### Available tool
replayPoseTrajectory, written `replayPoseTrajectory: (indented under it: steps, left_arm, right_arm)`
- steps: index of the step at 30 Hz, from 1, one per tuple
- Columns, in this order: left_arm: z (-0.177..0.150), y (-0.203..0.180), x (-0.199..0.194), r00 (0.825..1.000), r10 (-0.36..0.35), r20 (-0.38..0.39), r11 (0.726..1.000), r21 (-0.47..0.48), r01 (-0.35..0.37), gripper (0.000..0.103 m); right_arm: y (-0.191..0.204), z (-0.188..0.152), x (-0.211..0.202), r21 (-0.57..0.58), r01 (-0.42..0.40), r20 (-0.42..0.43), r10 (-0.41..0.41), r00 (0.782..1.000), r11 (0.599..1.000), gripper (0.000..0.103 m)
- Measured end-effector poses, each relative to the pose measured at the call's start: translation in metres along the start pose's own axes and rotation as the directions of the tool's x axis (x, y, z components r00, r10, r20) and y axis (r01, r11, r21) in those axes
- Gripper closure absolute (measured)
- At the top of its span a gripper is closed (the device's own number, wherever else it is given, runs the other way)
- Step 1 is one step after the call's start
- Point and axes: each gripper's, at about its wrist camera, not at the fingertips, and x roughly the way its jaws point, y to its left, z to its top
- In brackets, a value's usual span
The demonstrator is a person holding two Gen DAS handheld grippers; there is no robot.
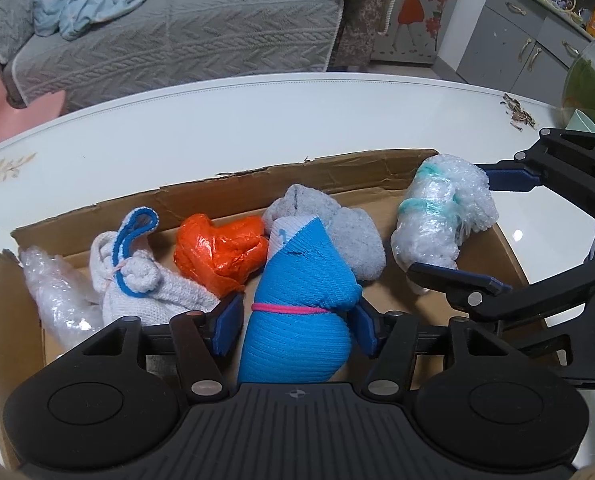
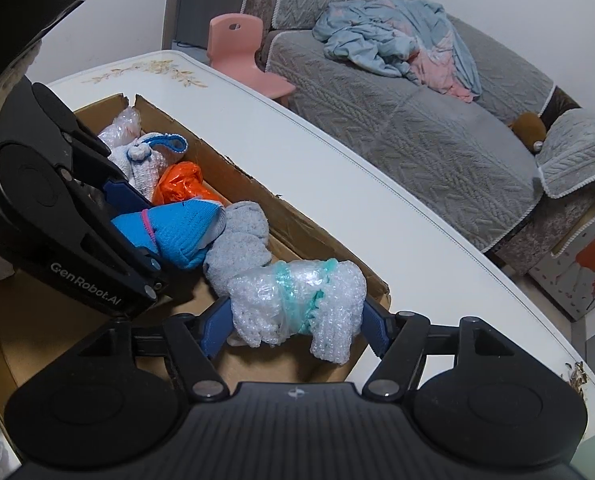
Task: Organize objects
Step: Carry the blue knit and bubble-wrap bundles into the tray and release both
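A home living room: grey sofa (image 2: 417, 128), rumpled blanket (image 2: 397, 44), white table (image 1: 257, 120).

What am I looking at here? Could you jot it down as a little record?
Place: torn brown cardboard box on white table
Left gripper: straddles blue knitted sock bundle with pink band; grip unclear
Right gripper: straddles bubble-wrap bundle with teal tape; grip unclear
Also in box: orange plastic wad, grey sock bundle, white sock bundle with blue trim
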Motion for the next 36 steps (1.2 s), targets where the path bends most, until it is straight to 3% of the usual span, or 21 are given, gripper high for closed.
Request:
replayPoseTrajectory:
  steps: [8, 24, 27, 30, 36]
  left_arm:
    - [0.001, -0.001, -0.003, 1.0, 0.013, -0.011, 1.0, 0.012, -0.012, 0.029]
    - [0.0, -0.003, -0.012, 0.999, 0.03, -0.038, 1.0, 0.007, -0.03, 0.023]
    - [-0.002, -0.005, -0.02, 0.999, 0.03, -0.035, 1.0, 0.01, -0.029, 0.021]
    - [-0.002, -0.006, -0.033, 1.0, 0.014, -0.024, 1.0, 0.002, -0.014, 0.012]
    - [-0.011, -0.015, -0.075, 1.0, -0.016, 0.008, 0.999, 0.035, 0.015, 0.009]
  right_arm:
    - [-0.007, 0.005, 0.004, -0.008, -0.009, -0.014, 0.009, 1.0, 1.0, 0.035]
    - [-0.009, 0.009, 0.004, -0.004, 0.002, -0.017, -0.002, 1.0, 1.0, 0.027]
    - [-0.008, 0.01, 0.0, -0.006, 0.005, -0.017, -0.005, 1.0, 1.0, 0.025]
    - [-0.008, 0.01, -0.005, 0.007, 0.016, -0.017, -0.016, 1.0, 1.0, 0.024]
    - [-0.005, 0.01, -0.023, 0.041, 0.016, -0.005, -0.016, 1.0, 0.999, 0.02]
